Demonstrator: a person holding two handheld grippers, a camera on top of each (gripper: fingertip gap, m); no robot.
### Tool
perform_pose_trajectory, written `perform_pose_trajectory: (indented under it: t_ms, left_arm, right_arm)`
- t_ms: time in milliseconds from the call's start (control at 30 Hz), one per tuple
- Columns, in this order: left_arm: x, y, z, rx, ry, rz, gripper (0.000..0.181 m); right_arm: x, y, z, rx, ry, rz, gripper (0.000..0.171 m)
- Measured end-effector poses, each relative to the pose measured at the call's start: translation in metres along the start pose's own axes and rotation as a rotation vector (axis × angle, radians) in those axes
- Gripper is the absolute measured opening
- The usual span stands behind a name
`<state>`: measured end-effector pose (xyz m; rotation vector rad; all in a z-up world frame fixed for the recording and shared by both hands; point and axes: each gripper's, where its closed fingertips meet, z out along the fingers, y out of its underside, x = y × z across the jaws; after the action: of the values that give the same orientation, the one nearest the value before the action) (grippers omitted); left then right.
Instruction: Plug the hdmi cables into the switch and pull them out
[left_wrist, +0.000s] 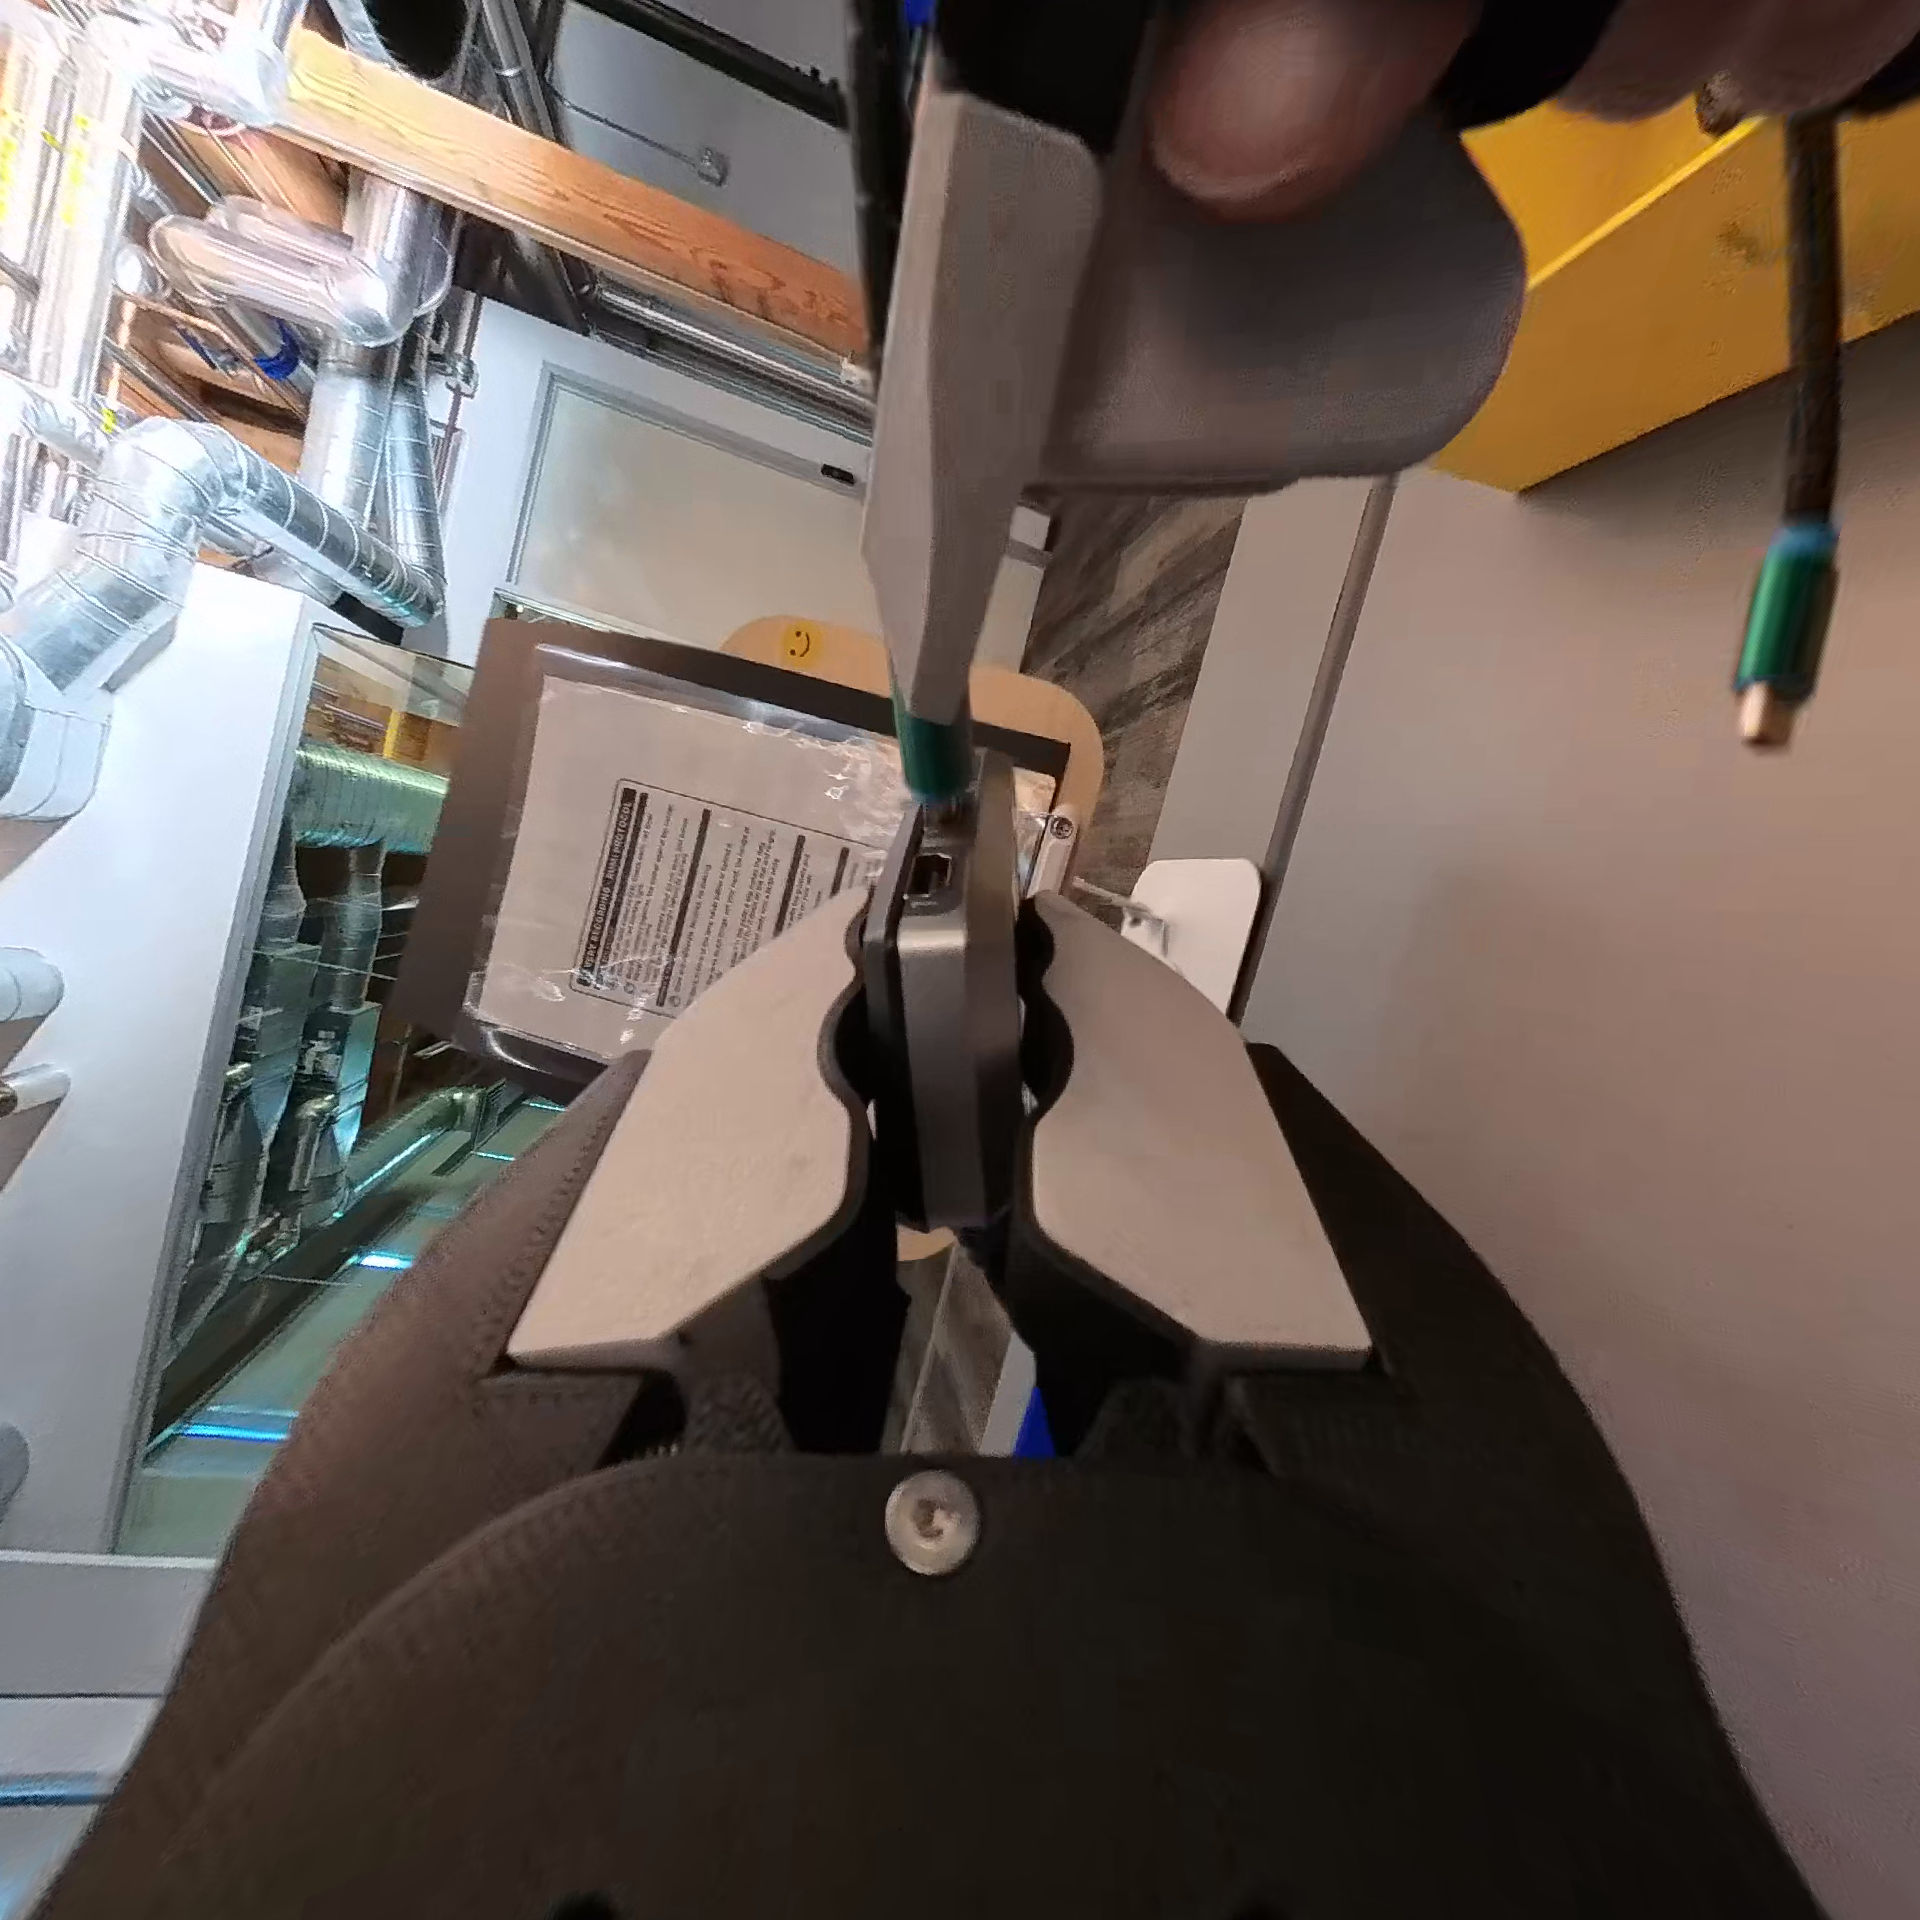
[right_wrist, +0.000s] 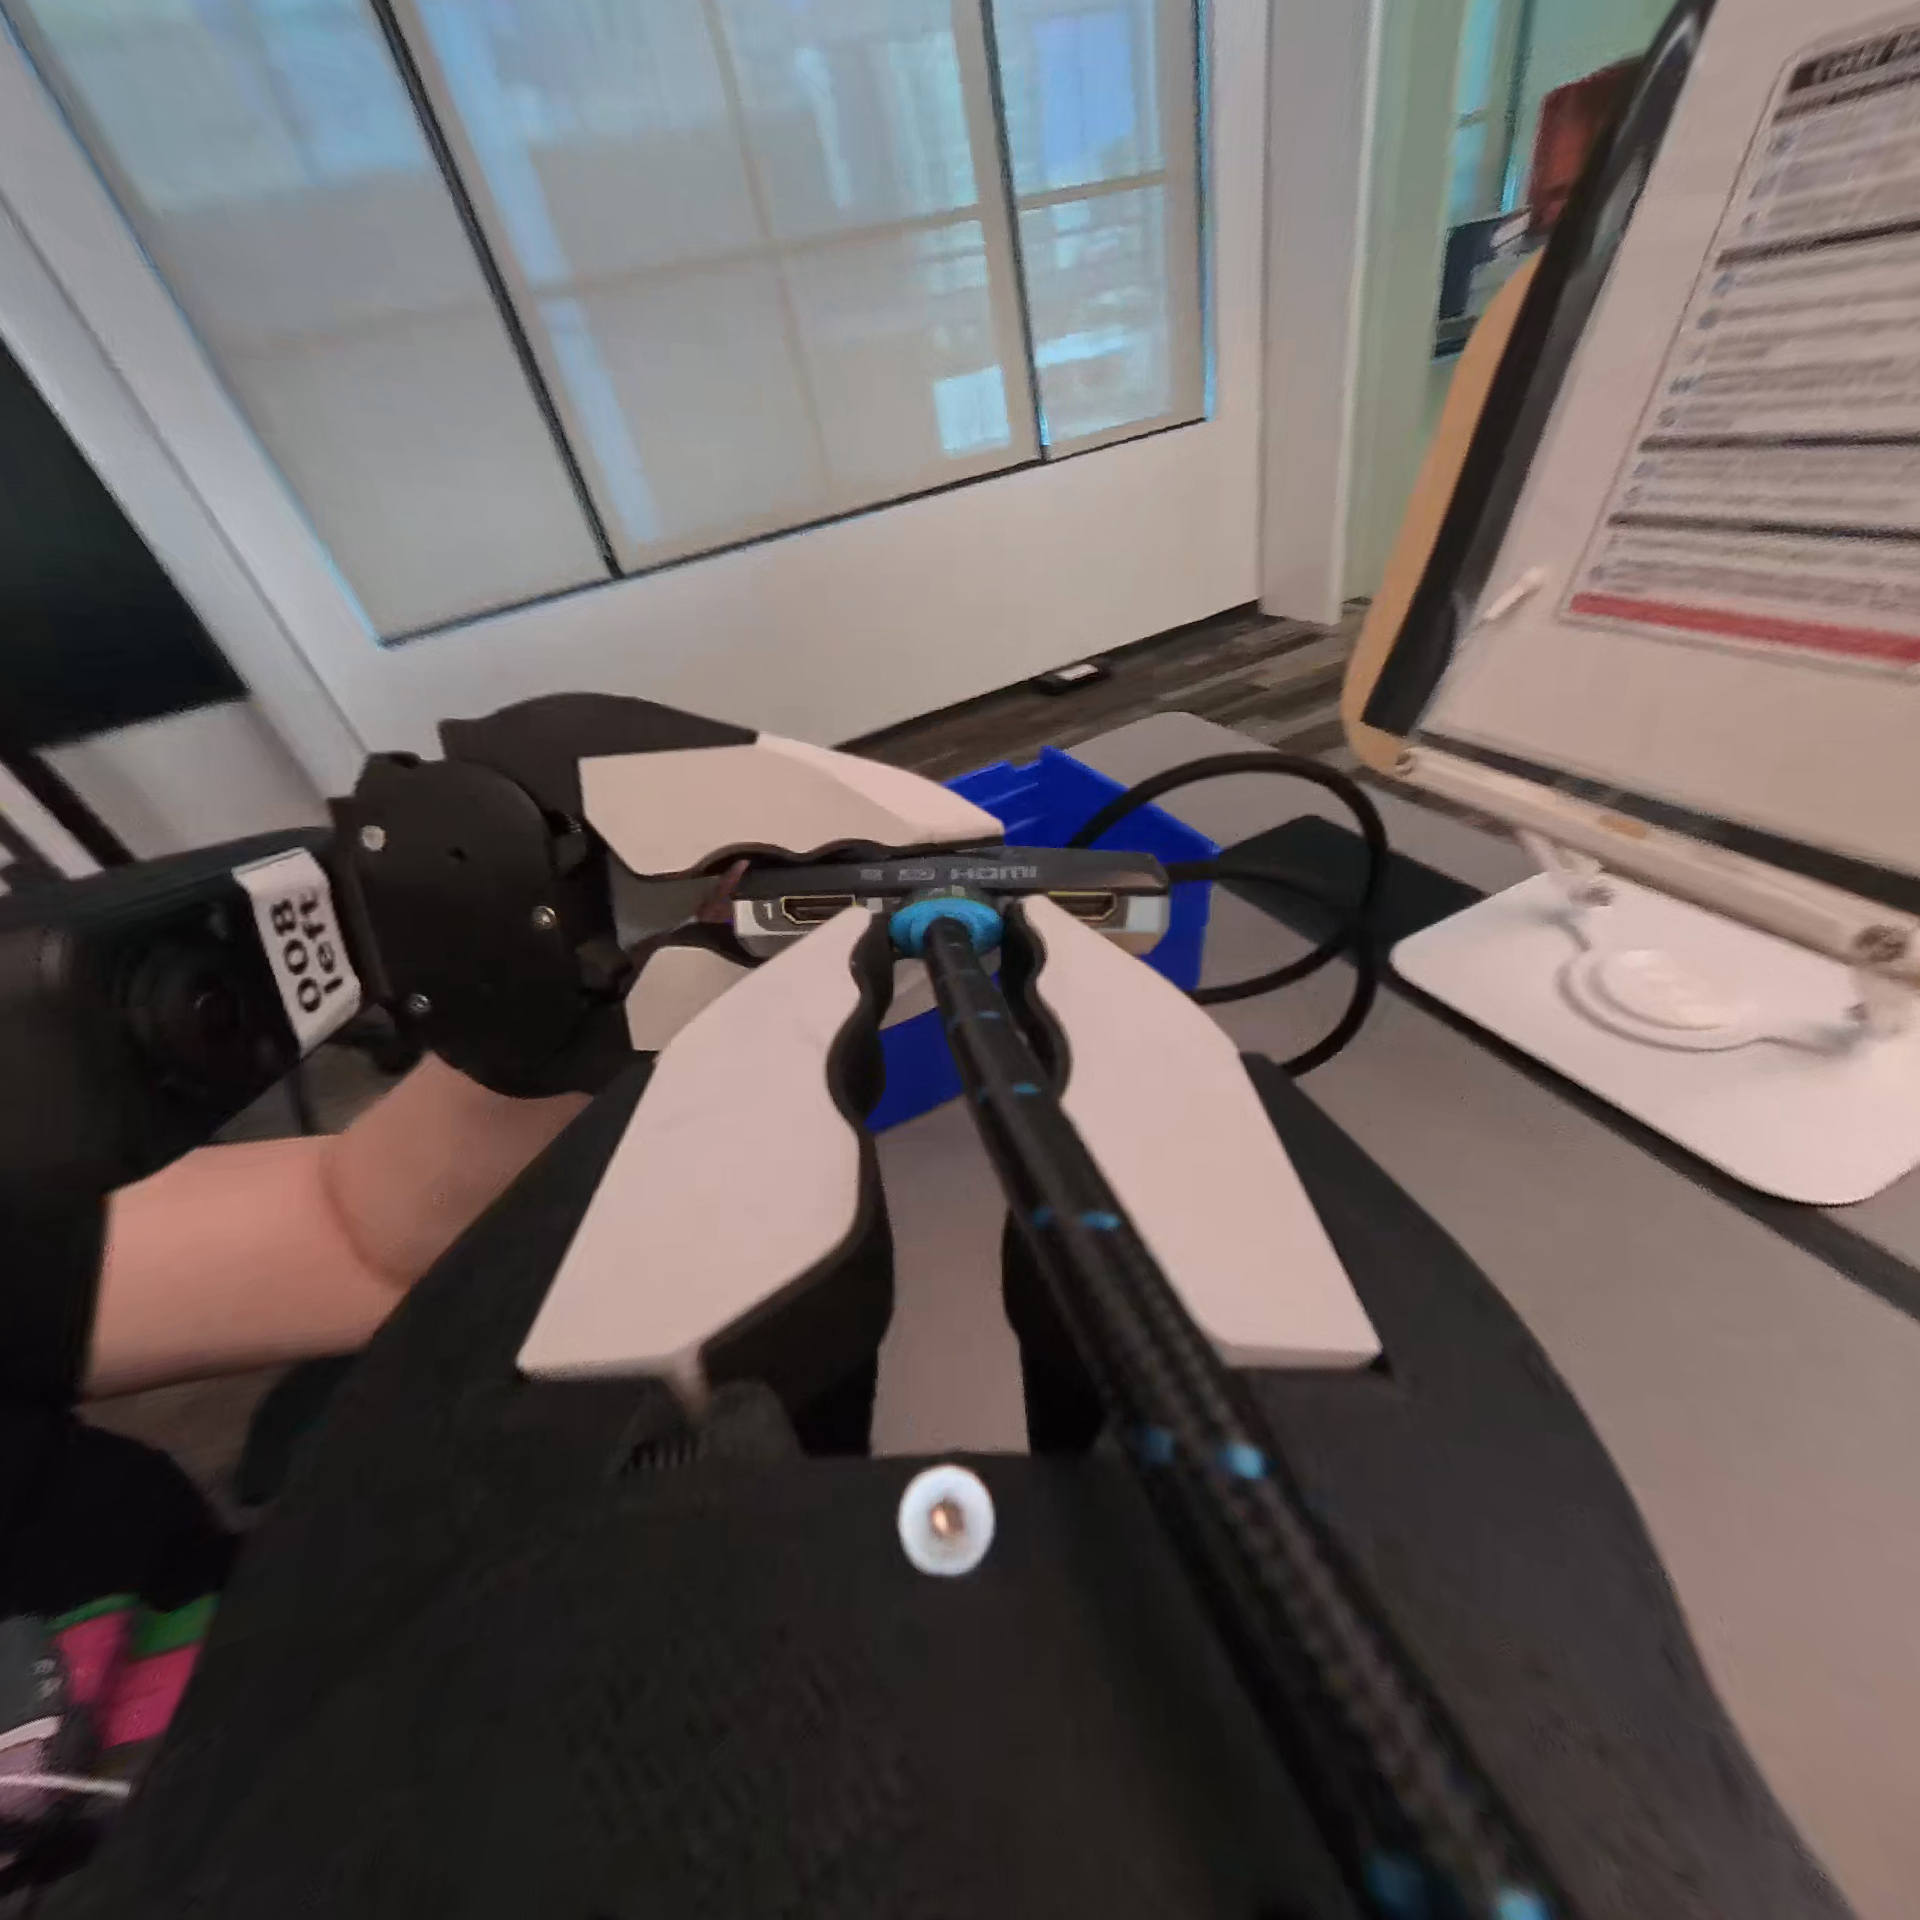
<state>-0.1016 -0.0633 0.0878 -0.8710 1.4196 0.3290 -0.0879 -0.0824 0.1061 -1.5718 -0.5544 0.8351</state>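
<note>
The HDMI switch is a flat grey box, and my left gripper is shut on it, holding it edge-on in the air. In the right wrist view the switch shows an empty port on each side. My right gripper is shut on a braided black cable just behind its blue-collared plug. The plug sits at the switch's middle port; how deep it sits is hidden. The right gripper enters the left wrist view from above. A second cable end, green with a gold tip, hangs free at the right.
A blue bin and a black cable loop lie on the grey table behind the switch. A white stand holding a laminated sheet stands at the right. A person's forearm is at the left.
</note>
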Motion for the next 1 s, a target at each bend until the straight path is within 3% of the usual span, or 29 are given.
perform_pose_trajectory:
  t_ms: [33, 133, 200, 267, 333, 467, 600, 733, 800, 900, 1000]
  left_arm:
    - [0.002, 0.0, 0.0, -0.007, 0.013, -0.01, 0.022]
    - [0.005, 0.004, 0.004, -0.015, 0.014, 0.008, 0.022]
    - [0.002, 0.002, 0.001, 0.007, 0.016, -0.015, 0.022]
    - [-0.004, 0.016, 0.002, -0.082, -0.01, 0.004, 0.021]
    - [-0.008, 0.036, 0.005, -0.127, -0.012, -0.005, 0.022]
    - [-0.029, 0.055, -0.004, -0.14, -0.047, -0.085, 0.022]
    - [-0.038, 0.058, -0.013, -0.129, -0.035, -0.132, 0.022]
    - [-0.033, 0.05, -0.013, -0.117, -0.016, -0.118, 0.022]
    - [-0.028, 0.044, -0.011, -0.108, -0.002, -0.107, 0.022]
    - [-0.021, 0.041, -0.008, -0.109, 0.019, -0.09, 0.022]
    - [-0.018, 0.041, -0.007, -0.117, 0.031, -0.082, 0.022]
  right_arm:
    - [0.002, 0.002, 0.0, -0.008, 0.001, -0.001, 0.021]
    - [0.003, 0.004, 0.002, -0.056, 0.097, -0.13, 0.021]
    - [-0.001, 0.001, -0.001, -0.033, 0.051, -0.081, 0.022]
    - [0.012, -0.011, -0.015, 0.029, 0.08, -0.032, 0.021]
    - [0.024, -0.025, -0.035, 0.051, 0.193, -0.134, 0.022]
    - [0.003, -0.049, -0.087, 0.019, 0.053, -0.101, 0.022]
    - [0.034, -0.046, -0.167, 0.005, 0.126, -0.003, 0.021]
    - [0.085, 0.001, -0.207, -0.156, 0.319, 0.149, 0.021]
    - [0.1, 0.032, -0.207, -0.244, 0.272, 0.286, 0.021]
    - [0.137, 0.078, -0.201, -0.4, 0.339, 0.386, 0.021]
    - [0.153, 0.133, -0.199, -0.66, 0.378, 0.46, 0.021]
